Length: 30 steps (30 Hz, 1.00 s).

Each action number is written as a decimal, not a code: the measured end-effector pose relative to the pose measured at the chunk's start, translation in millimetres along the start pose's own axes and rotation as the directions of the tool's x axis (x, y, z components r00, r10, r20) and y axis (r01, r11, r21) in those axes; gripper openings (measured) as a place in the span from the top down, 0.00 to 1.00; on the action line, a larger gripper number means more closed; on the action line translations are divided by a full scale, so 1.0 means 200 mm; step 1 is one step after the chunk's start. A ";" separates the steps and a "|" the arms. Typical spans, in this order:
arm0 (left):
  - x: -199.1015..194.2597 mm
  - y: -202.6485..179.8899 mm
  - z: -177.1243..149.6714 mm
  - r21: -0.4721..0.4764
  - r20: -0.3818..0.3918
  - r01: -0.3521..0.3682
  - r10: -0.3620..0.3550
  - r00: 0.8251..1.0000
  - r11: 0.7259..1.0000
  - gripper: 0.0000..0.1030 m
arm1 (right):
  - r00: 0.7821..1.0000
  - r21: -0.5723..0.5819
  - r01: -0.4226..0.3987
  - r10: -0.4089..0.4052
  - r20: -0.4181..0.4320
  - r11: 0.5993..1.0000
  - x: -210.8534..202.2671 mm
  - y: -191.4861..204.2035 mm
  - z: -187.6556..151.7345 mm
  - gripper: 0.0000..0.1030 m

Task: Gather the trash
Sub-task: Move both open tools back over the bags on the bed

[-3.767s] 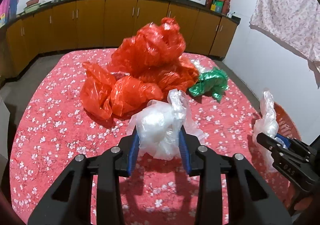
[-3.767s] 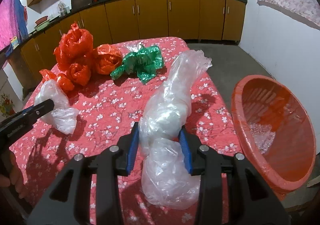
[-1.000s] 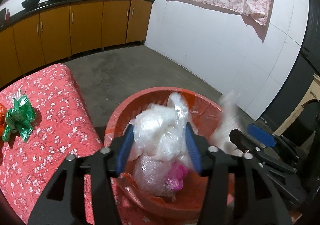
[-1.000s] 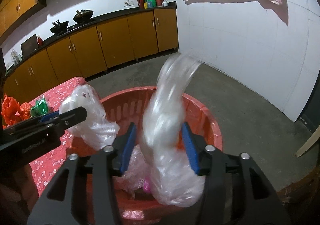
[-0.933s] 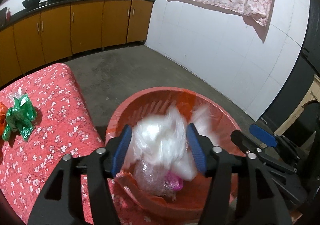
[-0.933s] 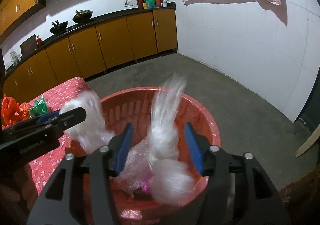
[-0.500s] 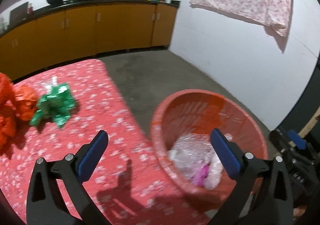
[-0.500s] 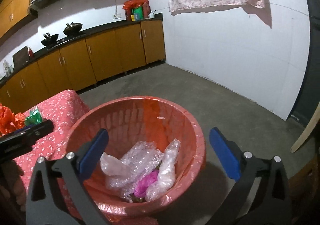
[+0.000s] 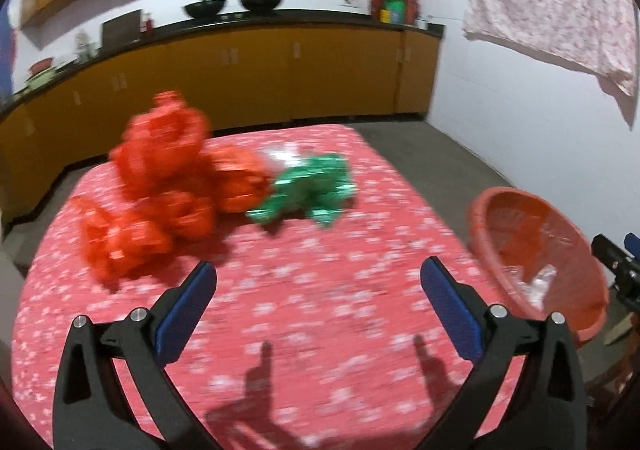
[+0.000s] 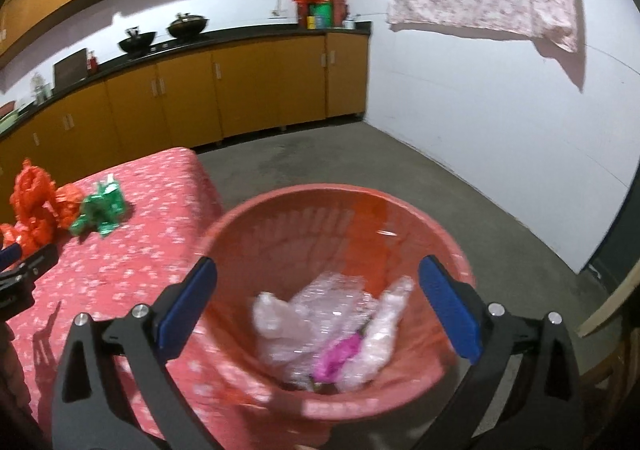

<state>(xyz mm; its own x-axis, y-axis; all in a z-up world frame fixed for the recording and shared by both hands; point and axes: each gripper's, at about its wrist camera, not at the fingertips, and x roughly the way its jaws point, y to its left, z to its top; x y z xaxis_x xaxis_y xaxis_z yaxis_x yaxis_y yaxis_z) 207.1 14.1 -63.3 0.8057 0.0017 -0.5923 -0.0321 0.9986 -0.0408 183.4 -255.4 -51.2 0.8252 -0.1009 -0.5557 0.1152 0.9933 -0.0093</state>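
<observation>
My left gripper (image 9: 318,286) is open and empty above the table with the red flowered cloth (image 9: 304,310). Ahead of it lie several crumpled red plastic bags (image 9: 160,186) and a green plastic bag (image 9: 308,190). My right gripper (image 10: 316,296) is open and empty over the red plastic basket (image 10: 400,206), which holds clear plastic bags (image 10: 316,318) and a pink scrap (image 10: 338,356). The basket (image 9: 516,226) stands off the table's right edge in the left wrist view. The red bags (image 10: 34,202) and green bag (image 10: 100,210) show at far left in the right wrist view.
Yellow kitchen cabinets (image 9: 248,78) with a black counter run along the back wall. A flowered cloth (image 9: 560,10) hangs on the white wall at right. Grey floor (image 10: 400,170) lies beyond the basket. A wooden plank (image 10: 612,298) leans at far right.
Both grippers opened over the basket and the clear bags dropped into it. My left gripper has since swung left, back over the table toward the red and green bags.
</observation>
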 end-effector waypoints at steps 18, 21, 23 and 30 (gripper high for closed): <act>-0.09 0.70 -0.07 -0.199 -0.020 -0.165 0.164 0.986 0.966 0.02 | 0.969 -0.132 -0.248 0.243 -0.052 0.960 0.04 0.69 0.05 0.04; -0.12 0.78 -0.10 -0.206 -0.020 -0.190 0.190 0.982 0.960 0.02 | 0.952 -0.124 -0.306 0.301 -0.053 0.944 0.06 0.80 0.10 0.04; -0.14 0.83 -0.12 -0.211 -0.020 -0.205 0.206 0.978 0.956 0.02 | 0.939 -0.124 -0.343 0.339 -0.053 0.931 0.08 0.88 0.15 0.04; -0.14 1.01 -0.15 -0.260 -0.033 -0.245 0.244 0.969 0.934 0.02 | 0.891 -0.153 -0.453 0.453 -0.038 0.878 0.16 1.27 0.31 0.05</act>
<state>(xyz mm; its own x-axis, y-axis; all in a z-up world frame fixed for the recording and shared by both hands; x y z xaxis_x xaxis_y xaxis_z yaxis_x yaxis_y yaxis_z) 159.9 213.6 -78.6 0.7532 0.2440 -0.6108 -0.3810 0.9188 -0.1028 272.6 -10.5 -19.4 0.7660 0.3621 -0.5312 -0.3574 0.9267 0.1164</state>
